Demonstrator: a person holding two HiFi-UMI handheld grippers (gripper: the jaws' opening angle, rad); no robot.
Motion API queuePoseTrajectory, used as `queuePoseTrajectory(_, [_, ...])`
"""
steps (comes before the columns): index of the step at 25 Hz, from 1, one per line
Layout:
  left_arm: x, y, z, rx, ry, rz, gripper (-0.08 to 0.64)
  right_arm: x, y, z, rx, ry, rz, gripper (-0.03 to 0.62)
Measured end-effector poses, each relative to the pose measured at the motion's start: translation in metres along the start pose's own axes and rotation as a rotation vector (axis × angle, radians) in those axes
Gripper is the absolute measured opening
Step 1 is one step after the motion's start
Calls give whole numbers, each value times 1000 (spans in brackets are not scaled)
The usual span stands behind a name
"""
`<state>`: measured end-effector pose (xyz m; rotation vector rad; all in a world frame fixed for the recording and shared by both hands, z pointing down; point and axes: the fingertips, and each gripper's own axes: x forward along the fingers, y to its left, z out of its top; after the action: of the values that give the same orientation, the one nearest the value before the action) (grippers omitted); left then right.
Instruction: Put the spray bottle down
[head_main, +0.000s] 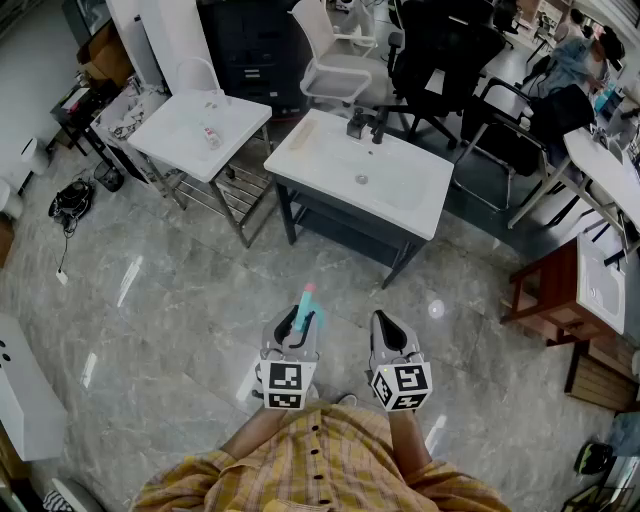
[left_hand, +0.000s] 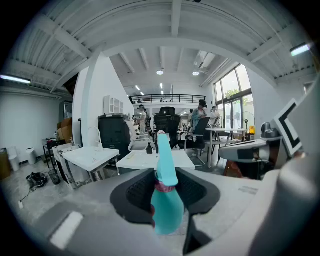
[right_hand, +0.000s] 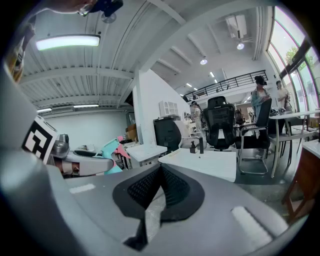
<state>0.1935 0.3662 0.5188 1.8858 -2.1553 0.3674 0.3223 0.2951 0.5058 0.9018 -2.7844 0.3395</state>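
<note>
Head view: left gripper (head_main: 297, 335) hides spray bottle (head_main: 306, 303) base.

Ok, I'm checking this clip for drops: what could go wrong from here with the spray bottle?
1. The left gripper holds the bottle in mid-air over the floor, short of the sink; a loosened grip here would likely drop it.
2. The right gripper is shut and empty, so it probably couldn't catch it.
3. Set by the faucet, the bottle could tip.
</note>
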Motion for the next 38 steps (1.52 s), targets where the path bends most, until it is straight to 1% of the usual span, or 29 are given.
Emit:
queuePoseTrajectory(7, [8,26,2,0,-3,-20,138,23,17,8,38,-19,16,-2])
queuePoseTrajectory(12, [19,47,2,15,-18,-46,138,48,27,15,37,-49,1,-2])
queuePoseTrajectory(16, [22,66,5,33,-37,-77,138,71,45,24,27,-71,-12,-2])
queuePoseTrajectory(21, [22,91,10,19,-52,-86,138,89,64,25,7,-65,-19,-2])
queuePoseTrajectory(25, [28,107,12,4,-52,-79,138,103,63,29,11,-56,-29,-2])
queuePoseTrajectory(29, [38,120,10,-1,-50,-84,138,125,65,29,15,-51,-20,-2])
queuePoseTrajectory(34, [61,142,14,2,-49,-88,138,164,68,33,20,-51,3,-2])
queuePoseTrajectory(38, [87,159,24,13,-51,-97,138,200,60,42,32,-53,2,-2])
